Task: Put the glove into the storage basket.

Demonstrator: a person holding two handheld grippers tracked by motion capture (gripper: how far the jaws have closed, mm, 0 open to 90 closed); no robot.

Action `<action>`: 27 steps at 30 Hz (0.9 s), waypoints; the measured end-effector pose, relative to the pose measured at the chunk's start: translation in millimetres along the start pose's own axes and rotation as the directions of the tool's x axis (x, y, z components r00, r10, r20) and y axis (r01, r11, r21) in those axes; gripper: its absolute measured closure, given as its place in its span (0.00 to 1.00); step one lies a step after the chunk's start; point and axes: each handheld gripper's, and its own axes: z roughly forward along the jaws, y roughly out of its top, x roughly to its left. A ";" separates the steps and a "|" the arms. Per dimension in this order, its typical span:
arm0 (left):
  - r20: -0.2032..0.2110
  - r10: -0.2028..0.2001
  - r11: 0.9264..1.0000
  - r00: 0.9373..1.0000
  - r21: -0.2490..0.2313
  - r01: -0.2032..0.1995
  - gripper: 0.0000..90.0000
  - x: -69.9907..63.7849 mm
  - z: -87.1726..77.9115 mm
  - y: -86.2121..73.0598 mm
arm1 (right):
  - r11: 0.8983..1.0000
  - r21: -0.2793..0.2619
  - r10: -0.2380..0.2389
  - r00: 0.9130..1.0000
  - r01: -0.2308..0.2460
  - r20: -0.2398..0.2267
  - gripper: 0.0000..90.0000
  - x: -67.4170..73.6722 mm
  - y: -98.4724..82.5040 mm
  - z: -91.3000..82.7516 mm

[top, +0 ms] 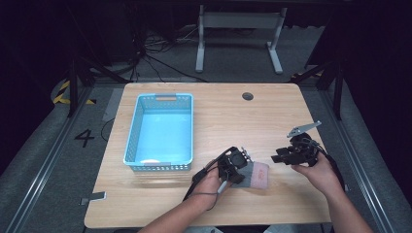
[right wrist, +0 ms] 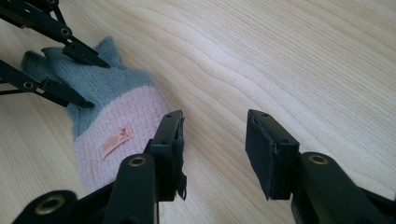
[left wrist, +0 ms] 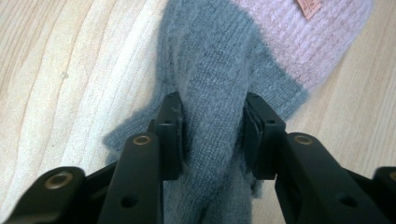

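Pinching the grey-pink mitten (left wrist: 210, 84), left tongs (left wrist: 212, 135), right tongs (right wrist: 215, 149) spread over bare table (right wrist: 289, 56).

Left gripper (top: 241, 162) and right gripper (top: 282, 156): black linkage jaws with brass-coloured rivets and flat black pads. A grey three-cornered plate tops the right one; black cables trail from both.

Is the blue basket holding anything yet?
Nearly empty: the blue basket shows a bare floor, except a small pale patch by its near wall; what that is cannot be told.
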 end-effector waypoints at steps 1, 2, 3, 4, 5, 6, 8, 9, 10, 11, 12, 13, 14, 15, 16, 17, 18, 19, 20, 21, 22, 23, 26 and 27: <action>0.006 -0.005 1.000 1.000 -0.001 0.005 0.72 0.5 -1.4 -0.4 | 1.000 -0.001 0.001 1.000 -0.001 0.000 0.64 -0.2 0.4 0.0; 0.013 -0.004 1.000 1.000 -0.010 0.004 0.72 1.5 -2.6 -0.6 | 1.000 -0.003 0.001 1.000 -0.001 0.002 0.64 -0.7 0.7 0.0; 0.021 -0.007 1.000 1.000 -0.013 0.007 0.73 2.6 -4.6 -0.7 | 1.000 -0.003 0.003 1.000 -0.003 0.001 0.64 -1.2 1.0 0.0; 0.034 -0.015 1.000 0.999 -0.016 0.016 0.73 3.7 -7.1 -0.9 | 1.000 -0.004 0.006 1.000 -0.006 0.001 0.64 -1.8 1.3 -0.1; 0.036 -0.010 1.000 0.999 -0.025 0.011 0.73 4.5 -9.4 -1.3 | 1.000 -0.005 0.006 1.000 -0.006 0.002 0.64 -2.3 1.4 0.0; 0.039 -0.006 1.000 0.999 -0.026 0.007 0.73 5.1 -11.9 -1.3 | 1.000 -0.006 0.005 1.000 -0.005 0.002 0.64 -3.0 1.6 0.0; 0.059 -0.011 1.000 0.998 -0.021 0.013 0.73 7.3 -17.3 -1.3 | 1.000 -0.008 0.005 1.000 -0.005 0.001 0.64 -4.1 2.1 -0.2; 0.063 -0.014 1.000 0.998 -0.022 0.015 0.73 7.9 -20.6 -1.7 | 1.000 -0.008 0.006 1.000 -0.006 0.003 0.64 -4.4 2.5 -0.4; 0.063 -0.013 1.000 0.998 -0.027 0.015 0.73 8.7 -24.4 -2.0 | 1.000 -0.009 0.009 1.000 -0.009 0.002 0.64 -4.5 2.9 -0.5; 0.067 -0.016 0.999 0.998 -0.034 0.018 0.73 9.6 -28.1 -2.5 | 1.000 -0.010 0.007 1.000 -0.007 0.002 0.64 -4.8 3.4 -0.5; 0.073 -0.014 0.999 0.997 -0.039 0.017 0.73 11.1 -33.2 -3.1 | 1.000 -0.011 0.009 1.000 -0.009 0.002 0.64 -5.0 3.8 -0.4; 0.073 -0.022 0.999 0.997 -0.047 0.025 0.73 11.7 -36.1 -3.6 | 1.000 -0.012 0.009 1.000 -0.009 -0.001 0.64 -5.3 4.4 -0.2; 0.070 -0.019 0.998 0.997 -0.054 0.023 0.73 13.4 -40.5 -4.0 | 1.000 -0.011 0.010 1.000 -0.010 -0.001 0.64 -5.5 4.8 -0.1; 0.071 -0.024 0.998 0.997 -0.062 0.028 0.73 14.5 -44.6 -4.7 | 1.000 -0.011 0.009 1.000 -0.009 -0.002 0.64 -5.8 5.2 0.4; 0.070 -0.025 0.997 0.997 -0.067 0.030 0.73 16.3 -48.9 -5.2 | 1.000 -0.013 0.008 1.000 -0.008 0.000 0.64 -5.7 5.8 0.9; 0.062 -0.023 0.997 0.998 -0.071 0.027 0.73 18.2 -53.1 -5.7 | 1.000 -0.012 0.006 1.000 -0.006 -0.002 0.64 -5.8 6.4 1.3; 0.060 -0.026 0.997 0.998 -0.076 0.031 0.73 19.6 -57.2 -6.6 | 1.000 -0.012 0.006 1.000 -0.006 -0.004 0.64 -5.8 7.2 1.6; 0.054 -0.026 0.996 0.998 -0.083 0.030 0.73 22.2 -61.9 -7.6 | 1.000 -0.013 0.005 1.000 -0.005 -0.003 0.64 -6.0 8.0 2.1; 0.049 -0.036 0.995 0.998 -0.090 0.041 0.73 23.8 -65.1 -8.6 | 1.000 -0.013 0.004 1.000 -0.004 -0.006 0.64 -6.4 9.3 2.8; 0.047 -0.038 0.995 0.998 -0.089 0.042 0.73 25.2 -67.7 -9.2 | 1.000 -0.013 0.004 1.000 -0.004 -0.007 0.64 -6.8 10.4 3.3; 0.041 -0.040 0.995 0.998 -0.091 0.044 0.73 27.1 -71.3 -10.3 | 1.000 -0.014 0.003 1.000 -0.003 -0.009 0.64 -7.1 11.1 3.7; 0.037 -0.039 0.995 0.999 -0.091 0.042 0.73 28.2 -73.6 -11.0 | 1.000 -0.012 0.002 1.000 -0.003 -0.009 0.64 -7.4 12.1 4.6; 0.027 -0.044 0.994 0.999 -0.102 0.047 0.73 32.2 -80.3 -13.3 | 1.000 -0.011 -0.001 1.000 0.001 -0.013 0.64 -7.4 13.4 6.6; 0.026 -0.047 0.993 0.999 -0.107 0.050 0.73 33.7 -82.2 -13.9 | 1.000 -0.010 0.002 1.000 -0.002 -0.014 0.64 -7.3 13.8 7.0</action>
